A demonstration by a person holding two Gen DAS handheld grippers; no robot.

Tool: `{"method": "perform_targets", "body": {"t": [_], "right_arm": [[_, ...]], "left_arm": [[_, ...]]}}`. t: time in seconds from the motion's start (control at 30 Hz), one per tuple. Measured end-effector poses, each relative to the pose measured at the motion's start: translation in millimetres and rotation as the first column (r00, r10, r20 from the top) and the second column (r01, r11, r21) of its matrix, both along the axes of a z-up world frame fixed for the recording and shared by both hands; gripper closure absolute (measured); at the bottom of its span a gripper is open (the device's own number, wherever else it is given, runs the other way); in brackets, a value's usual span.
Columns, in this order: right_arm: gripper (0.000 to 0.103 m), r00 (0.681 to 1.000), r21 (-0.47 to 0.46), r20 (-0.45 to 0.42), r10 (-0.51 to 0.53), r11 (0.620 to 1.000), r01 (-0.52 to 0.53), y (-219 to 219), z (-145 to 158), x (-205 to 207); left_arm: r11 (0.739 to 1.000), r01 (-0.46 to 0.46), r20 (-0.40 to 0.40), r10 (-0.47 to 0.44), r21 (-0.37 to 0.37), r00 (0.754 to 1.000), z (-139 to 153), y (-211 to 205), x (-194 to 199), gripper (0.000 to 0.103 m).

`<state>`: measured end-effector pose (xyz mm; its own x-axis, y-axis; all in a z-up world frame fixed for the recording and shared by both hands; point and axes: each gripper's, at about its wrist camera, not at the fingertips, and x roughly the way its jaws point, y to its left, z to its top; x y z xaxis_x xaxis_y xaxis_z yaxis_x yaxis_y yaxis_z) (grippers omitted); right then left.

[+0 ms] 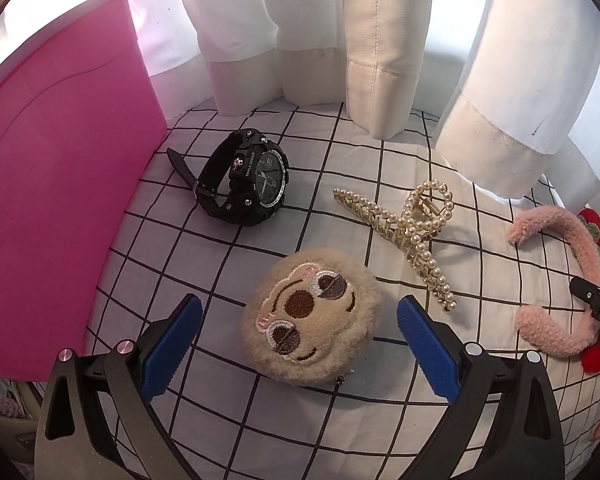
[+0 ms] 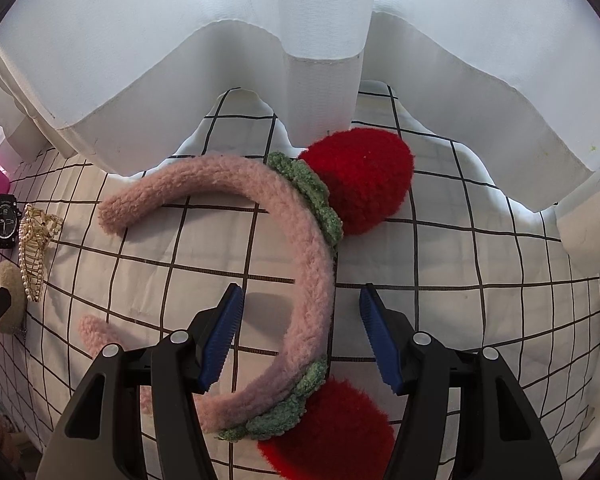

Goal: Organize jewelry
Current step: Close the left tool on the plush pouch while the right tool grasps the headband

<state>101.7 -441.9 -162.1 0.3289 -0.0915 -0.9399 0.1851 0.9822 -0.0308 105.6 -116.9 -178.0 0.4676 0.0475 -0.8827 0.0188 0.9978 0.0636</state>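
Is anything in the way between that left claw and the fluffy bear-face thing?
Nothing visible. The left claw stands open with the plush face lying right between its fingers on the checked cloth. The pearl clip and the watch lie farther off, clear of it.

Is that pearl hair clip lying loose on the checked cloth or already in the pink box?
Out, loose on the cloth. The pearl hair clip lies between the black watch and pink headband.
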Motion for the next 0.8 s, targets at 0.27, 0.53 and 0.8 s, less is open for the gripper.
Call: {"method": "perform_targets", "body": {"t": [0.27, 0.53, 0.8], "right_arm": [[0.04, 1.0, -0.018, 0.001, 0.003, 1.0, -0.003, 10, -5, 6], [0.039, 1.0, -0.021, 0.016, -0.008, 1.0, 0.008, 20, -10, 10], [0.055, 1.0, -0.019, 0.023, 0.02, 1.0, -0.02, 31, -11, 3]], "left_arm": [[0.999, -0.033, -0.05, 0.033, -0.001, 0.998, -16, 10, 15, 0.007], [0.999, -0.051, -0.087, 0.049, -0.016, 0.995, -36, 17, 25, 0.006], [0.998, -0.048, -0.077, 0.044, -0.05, 0.996, -33, 14, 16, 0.017]]}}
